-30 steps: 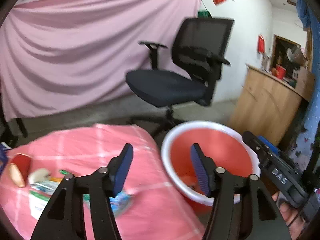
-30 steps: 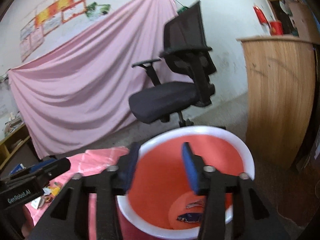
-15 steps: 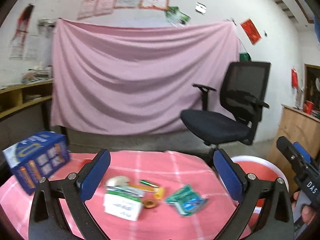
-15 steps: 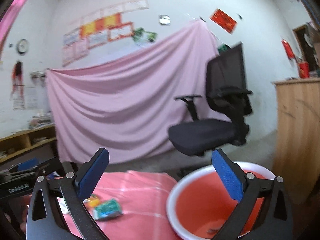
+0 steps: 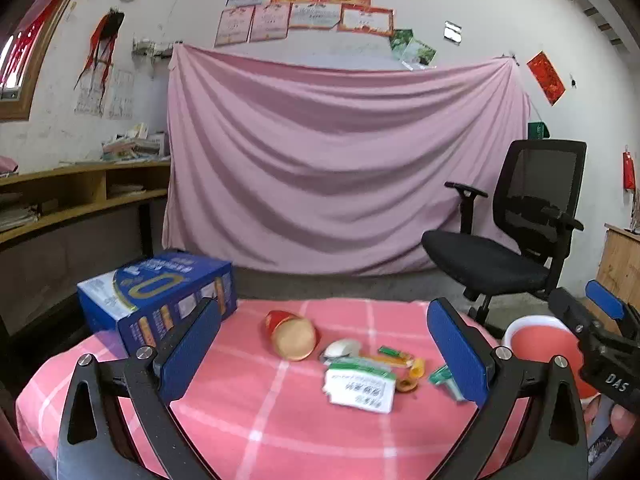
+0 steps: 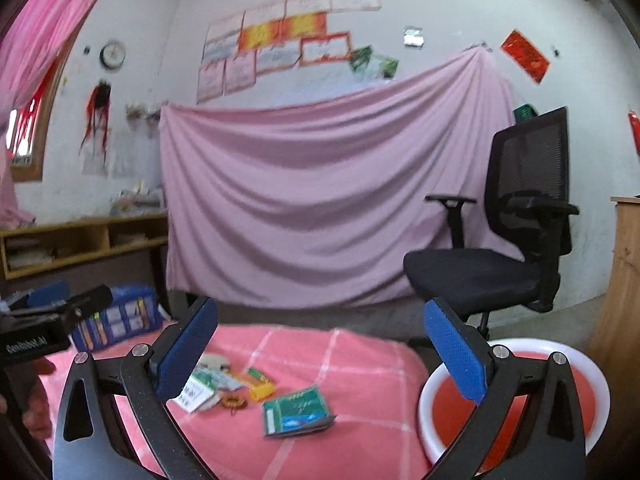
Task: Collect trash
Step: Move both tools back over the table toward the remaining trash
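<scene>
A pink checked tablecloth (image 5: 280, 412) fills the lower frame of both views, with a pink sheet (image 5: 344, 168) hung on the wall behind and a chair (image 5: 516, 240) at right. The left gripper (image 5: 324, 356) and right gripper (image 6: 320, 354) both hover with jaws spread wide, holding nothing. Trash lies mid-cloth: a cup (image 5: 292, 334) on its side, a white box (image 5: 360, 390), a green packet (image 6: 298, 410). The basin (image 6: 560, 396) sits lower right, a blue box (image 5: 160, 292) at left.

Black tool (image 5: 324, 350) — blue pads (image 5: 456, 354)
</scene>
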Action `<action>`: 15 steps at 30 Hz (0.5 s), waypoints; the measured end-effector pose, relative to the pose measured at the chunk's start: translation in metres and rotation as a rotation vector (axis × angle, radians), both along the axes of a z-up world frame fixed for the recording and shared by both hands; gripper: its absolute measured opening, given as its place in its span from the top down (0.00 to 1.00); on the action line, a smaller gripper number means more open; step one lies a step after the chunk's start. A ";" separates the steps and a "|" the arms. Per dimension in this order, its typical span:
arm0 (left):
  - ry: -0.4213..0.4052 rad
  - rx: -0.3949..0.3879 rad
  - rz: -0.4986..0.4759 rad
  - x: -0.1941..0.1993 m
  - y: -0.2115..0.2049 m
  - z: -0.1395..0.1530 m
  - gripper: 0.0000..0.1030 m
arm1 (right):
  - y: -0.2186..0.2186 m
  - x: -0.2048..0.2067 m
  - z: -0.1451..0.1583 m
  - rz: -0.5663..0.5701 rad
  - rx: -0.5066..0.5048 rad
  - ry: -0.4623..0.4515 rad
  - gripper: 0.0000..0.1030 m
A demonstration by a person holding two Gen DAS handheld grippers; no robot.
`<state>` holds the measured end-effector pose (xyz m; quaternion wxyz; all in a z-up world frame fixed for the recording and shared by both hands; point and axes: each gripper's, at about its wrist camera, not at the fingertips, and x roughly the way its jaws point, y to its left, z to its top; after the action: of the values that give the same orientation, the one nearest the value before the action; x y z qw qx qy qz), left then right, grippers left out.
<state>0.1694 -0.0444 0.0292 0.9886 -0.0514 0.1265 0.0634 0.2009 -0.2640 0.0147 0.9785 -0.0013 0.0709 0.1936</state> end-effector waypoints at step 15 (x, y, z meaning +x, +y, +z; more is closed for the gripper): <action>0.383 -0.002 -0.102 0.059 0.013 -0.047 0.02 | 0.012 0.063 -0.040 0.029 -0.091 0.408 0.03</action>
<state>0.2287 -0.0318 -0.0175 0.9483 -0.0330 0.3150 0.0215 0.2638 -0.2517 -0.0253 0.9399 -0.0072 0.2763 0.2006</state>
